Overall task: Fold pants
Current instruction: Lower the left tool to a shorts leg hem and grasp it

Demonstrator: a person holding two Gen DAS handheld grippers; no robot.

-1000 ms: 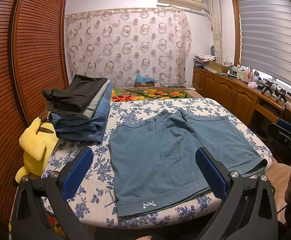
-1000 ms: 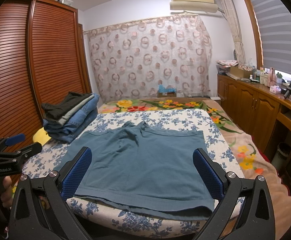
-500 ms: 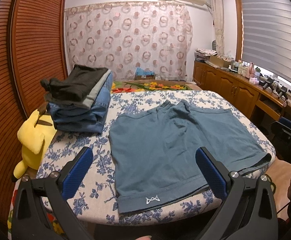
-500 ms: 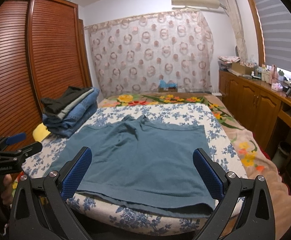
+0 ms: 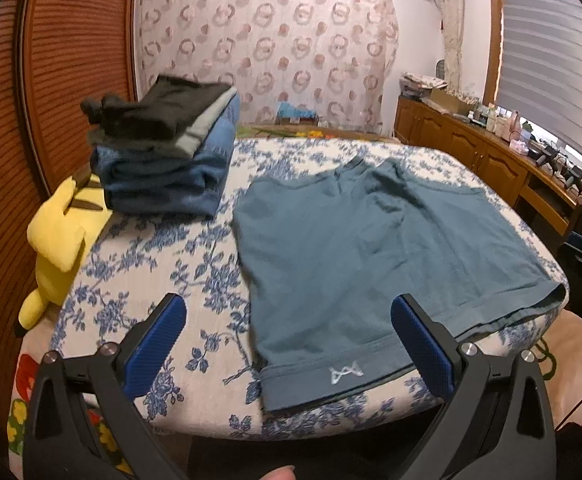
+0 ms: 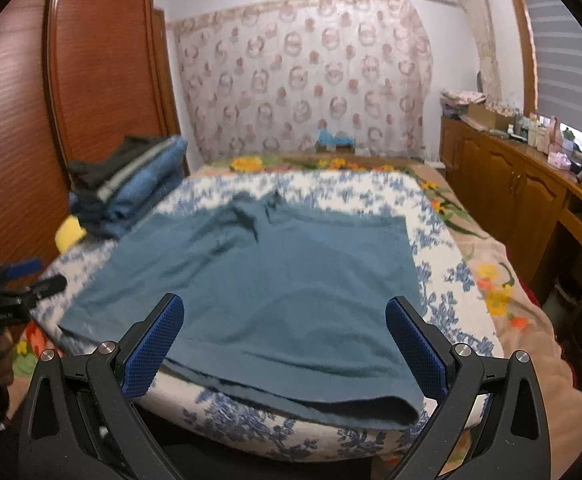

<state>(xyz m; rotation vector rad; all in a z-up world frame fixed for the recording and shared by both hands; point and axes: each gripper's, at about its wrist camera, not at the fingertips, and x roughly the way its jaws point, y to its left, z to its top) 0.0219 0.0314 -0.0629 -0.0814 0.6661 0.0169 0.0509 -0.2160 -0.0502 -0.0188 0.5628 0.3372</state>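
The left gripper (image 5: 289,334) hung with its jaws spread wide and nothing between them, its blue pads (image 5: 421,346) poised above the near hem of the teal pants (image 5: 371,256), not touching the cloth. The right gripper (image 6: 285,338) was likewise released and empty, its jaws wide apart over the other near corner of the same garment (image 6: 259,280). The pants lay flat and unfolded across the blue-flowered bedspread (image 5: 151,264), legs toward the cameras and waistband toward the far side, with a small white logo (image 5: 345,372) on the nearest hem; the near edge reached the rim of the bed and drooped slightly over it. Beyond the pants, to the left, a stack of folded clothes (image 5: 163,152) sat on the bedspread, dark garments on top of blue denim, well apart from the pants. A yellow plush toy (image 5: 57,240) rested beside the stack at the bed's left edge, against the slatted wooden wardrobe (image 5: 75,56). Farther back a patterned curtain (image 5: 267,48) covered the wall, and a wooden cabinet (image 6: 511,188) ran along the right side under the window blind (image 5: 551,56). The right view was somewhat blurred.
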